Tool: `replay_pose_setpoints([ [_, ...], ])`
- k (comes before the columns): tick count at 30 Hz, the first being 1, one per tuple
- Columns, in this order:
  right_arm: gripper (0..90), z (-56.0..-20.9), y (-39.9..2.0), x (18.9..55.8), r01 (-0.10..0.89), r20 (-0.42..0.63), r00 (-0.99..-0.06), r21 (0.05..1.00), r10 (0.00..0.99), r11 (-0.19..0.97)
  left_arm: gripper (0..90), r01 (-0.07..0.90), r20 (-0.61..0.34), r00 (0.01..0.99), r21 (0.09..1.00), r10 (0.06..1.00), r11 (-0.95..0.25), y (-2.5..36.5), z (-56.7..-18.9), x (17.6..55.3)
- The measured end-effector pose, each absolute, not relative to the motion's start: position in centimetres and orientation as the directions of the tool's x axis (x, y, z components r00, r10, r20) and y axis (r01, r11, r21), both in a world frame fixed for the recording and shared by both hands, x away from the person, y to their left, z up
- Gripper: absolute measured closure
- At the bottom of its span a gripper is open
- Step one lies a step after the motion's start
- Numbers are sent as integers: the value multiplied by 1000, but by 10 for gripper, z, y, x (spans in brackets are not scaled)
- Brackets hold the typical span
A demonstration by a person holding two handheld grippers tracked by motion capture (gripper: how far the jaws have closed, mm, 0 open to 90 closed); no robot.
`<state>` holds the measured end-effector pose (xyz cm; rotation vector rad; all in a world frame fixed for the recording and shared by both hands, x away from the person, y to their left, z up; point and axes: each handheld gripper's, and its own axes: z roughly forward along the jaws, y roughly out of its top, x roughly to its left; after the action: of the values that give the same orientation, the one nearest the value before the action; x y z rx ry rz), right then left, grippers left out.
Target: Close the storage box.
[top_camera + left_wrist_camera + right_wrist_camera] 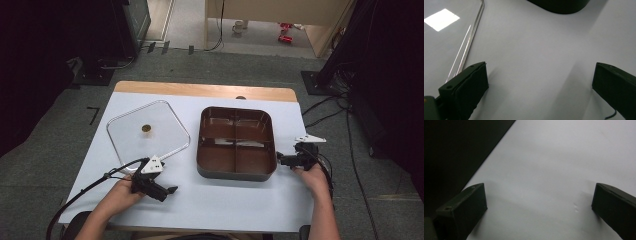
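Near front-left corner of table point(210, 197): left gripper point(170, 190), jaws spread wide, empty, just beside lid's front edge.
Right edge: right gripper point(278, 159), jaws spread, empty, beside tray's front-right corner.
Left half: clear lid point(148, 131), flat, off tray.
Centre: brown four-compartment tray point(236, 142), uncovered, apparently empty.
Progress: likely start; covering still undone, nothing grasped.

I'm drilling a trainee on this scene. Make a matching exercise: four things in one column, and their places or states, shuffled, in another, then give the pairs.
Things:
1. clear lid
2. brown compartment tray
3. left gripper
4. right gripper

Places or states:
A. open, at the tray's right edge
B. lying flat, left of the tray
C. open, just in front of the lid
D. at the table's middle, four sections

Pairs: 1-B, 2-D, 3-C, 4-A
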<state>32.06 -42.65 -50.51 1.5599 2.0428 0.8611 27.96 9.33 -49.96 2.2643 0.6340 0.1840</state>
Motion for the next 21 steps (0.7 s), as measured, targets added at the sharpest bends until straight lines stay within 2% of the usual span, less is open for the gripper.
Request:
replay_pose_setpoints([
  [13,0,-505,-426,321,695,32,-277,697,960,177,0,381,-48,866,708,497,-595,92,-499,279],
  [14,0,-505,-426,321,695,33,-277,697,960,177,16,375,-32,864,707,503,-599,92,-499,278],
  [16,0,-505,-426,321,695,33,-277,697,960,177,105,364,-10,864,705,504,-609,93,-498,278],
  [17,0,-505,-427,321,695,33,-277,697,960,177,105,366,-10,863,702,506,-610,96,-496,279],
  [18,0,-505,-426,321,695,33,-277,697,960,177,174,381,-17,855,699,519,-605,98,-493,283],
  [21,0,-505,-426,320,695,33,-277,697,960,177,175,393,-5,838,698,545,-598,102,-489,287],
])
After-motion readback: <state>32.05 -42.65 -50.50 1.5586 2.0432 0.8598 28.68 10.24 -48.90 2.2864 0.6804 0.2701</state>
